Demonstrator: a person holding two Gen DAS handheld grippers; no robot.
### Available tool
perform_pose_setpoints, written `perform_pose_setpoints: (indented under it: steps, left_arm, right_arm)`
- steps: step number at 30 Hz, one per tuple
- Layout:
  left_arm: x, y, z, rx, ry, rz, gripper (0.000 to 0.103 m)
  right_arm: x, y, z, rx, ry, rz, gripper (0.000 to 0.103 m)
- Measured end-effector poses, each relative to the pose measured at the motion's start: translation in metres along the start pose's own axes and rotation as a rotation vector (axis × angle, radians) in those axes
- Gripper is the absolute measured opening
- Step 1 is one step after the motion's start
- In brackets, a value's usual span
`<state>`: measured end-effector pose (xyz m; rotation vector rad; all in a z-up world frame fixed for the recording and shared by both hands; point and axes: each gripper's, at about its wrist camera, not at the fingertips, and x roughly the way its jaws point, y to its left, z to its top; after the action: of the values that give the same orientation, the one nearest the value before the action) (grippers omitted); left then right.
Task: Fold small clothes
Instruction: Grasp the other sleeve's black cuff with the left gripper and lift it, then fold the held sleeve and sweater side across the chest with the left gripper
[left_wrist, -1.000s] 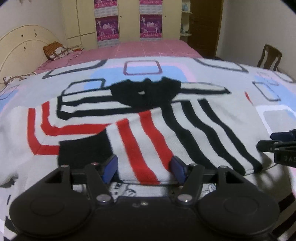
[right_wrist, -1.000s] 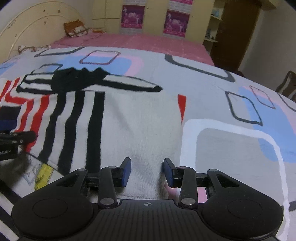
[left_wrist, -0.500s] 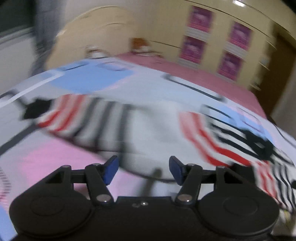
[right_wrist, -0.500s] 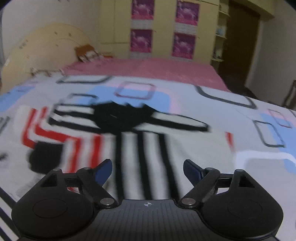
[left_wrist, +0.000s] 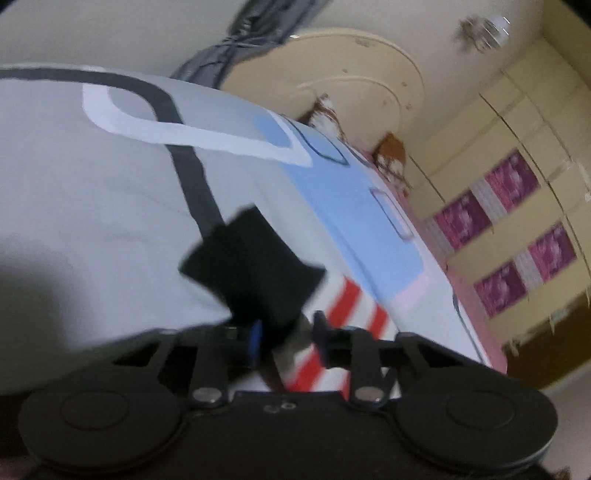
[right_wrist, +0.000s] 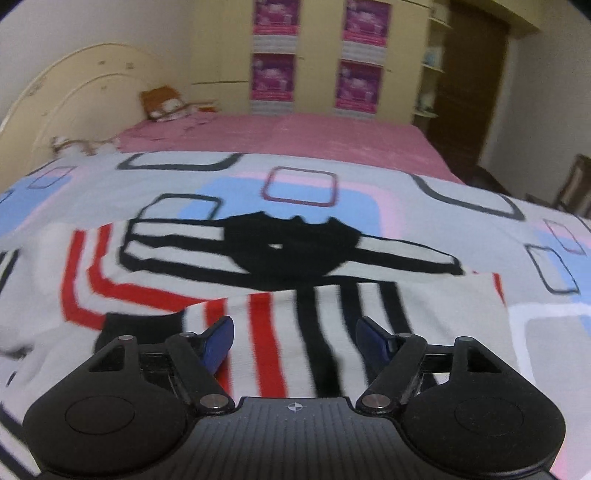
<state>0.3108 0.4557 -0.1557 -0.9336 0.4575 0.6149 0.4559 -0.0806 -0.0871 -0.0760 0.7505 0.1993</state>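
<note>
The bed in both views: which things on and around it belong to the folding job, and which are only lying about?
For the job:
- striped sweater, its black cuff
- left gripper, closing on the cuff
- right gripper, over the sweater, nothing between its jaws as they close
- patterned bedsheet under it

Only lying about:
- pillow
- posters
- chair

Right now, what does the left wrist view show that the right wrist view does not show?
Only the left wrist view shows the left gripper closing, with the sweater's black cuff between its jaws, and grey cloth hanging by the headboard.

Only the right wrist view shows the right gripper, its jaws apart and closing over the body of the striped sweater, the black collar, and a brown door.

Both share the patterned bedsheet, the red stripes and purple posters.
</note>
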Motion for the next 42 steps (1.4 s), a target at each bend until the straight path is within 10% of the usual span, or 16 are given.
perform_pose_setpoints:
  steps: [8,18,29,31,32,42]
  left_arm:
    - [-0.024,-0.086,-0.026,0.273,-0.037,-0.148,0.005]
    - [-0.040,-0.250,-0.200,0.761,0.157,-0.332,0.005]
    - [-0.033,-0.305,-0.354,1.096,0.359,-0.400,0.014]
    - [-0.036,-0.300,-0.362,1.113,0.362,-0.462,0.059]
    - [-0.041,-0.299,-0.363,1.116,0.359,-0.480,0.063]
    - [-0.094,-0.226,-0.250,1.020,0.114,-0.320,0.055]
  right_arm:
    - [0.007,-0.032,-0.001,0.138,0.020,-0.056,0.073]
    - [-0.009,-0.061,-0.007,0.208,0.003,-0.040,0.073]
    - [-0.037,-0.122,-0.029,0.315,0.007,0.041,0.074]
    - [-0.041,-0.127,-0.032,0.331,0.006,0.077,0.074]
    - [-0.044,-0.129,-0.034,0.343,0.003,0.088,0.074]
    - [-0.033,-0.110,-0.025,0.420,0.036,0.317,0.073]
